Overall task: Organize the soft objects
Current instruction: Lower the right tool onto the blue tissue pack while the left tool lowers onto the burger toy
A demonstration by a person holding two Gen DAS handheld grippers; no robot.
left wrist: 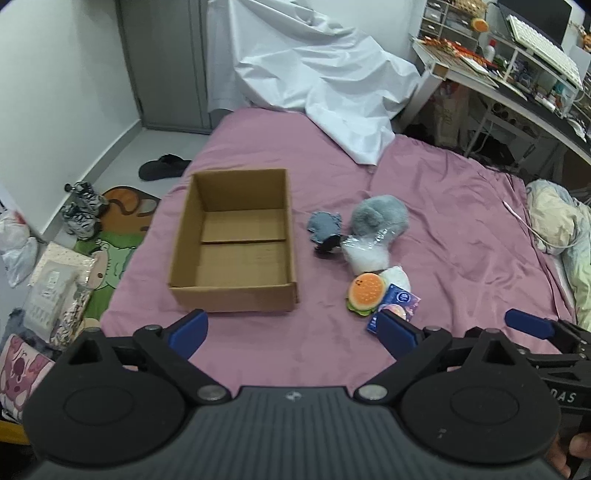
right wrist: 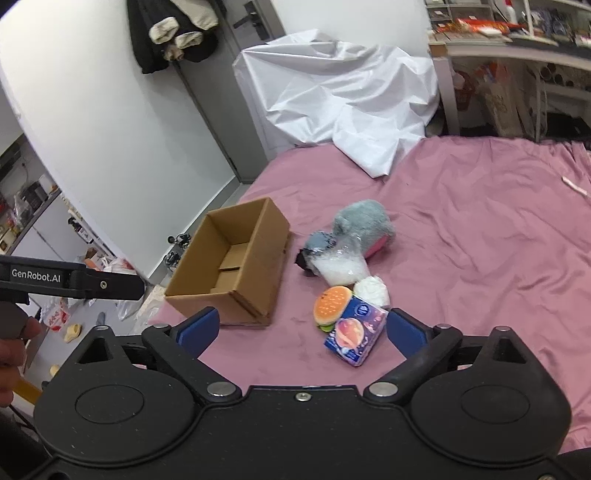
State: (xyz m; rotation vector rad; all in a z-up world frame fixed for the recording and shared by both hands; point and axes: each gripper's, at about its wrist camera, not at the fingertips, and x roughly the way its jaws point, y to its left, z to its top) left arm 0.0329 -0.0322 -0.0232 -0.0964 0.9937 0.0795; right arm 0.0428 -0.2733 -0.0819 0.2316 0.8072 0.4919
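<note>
Bright, even room light, soft shadows

Both pictures bend hard at the edges (walls curve like a bowl). The white sheet shines a bit, the shelves look smeared, and the box casts only a faint shadow.

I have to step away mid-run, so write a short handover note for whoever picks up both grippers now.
Left gripper: open, empty.
Right gripper: open, empty.
Brown cardboard box on the pink bedsheet: nothing inside yet.
Beside it lie the grey plush toy, small blue-grey plush, clear bag of white stuffing, white soft ball, burger squishy and blue tissue pack.
Done: nothing. Left: box all six.
</note>
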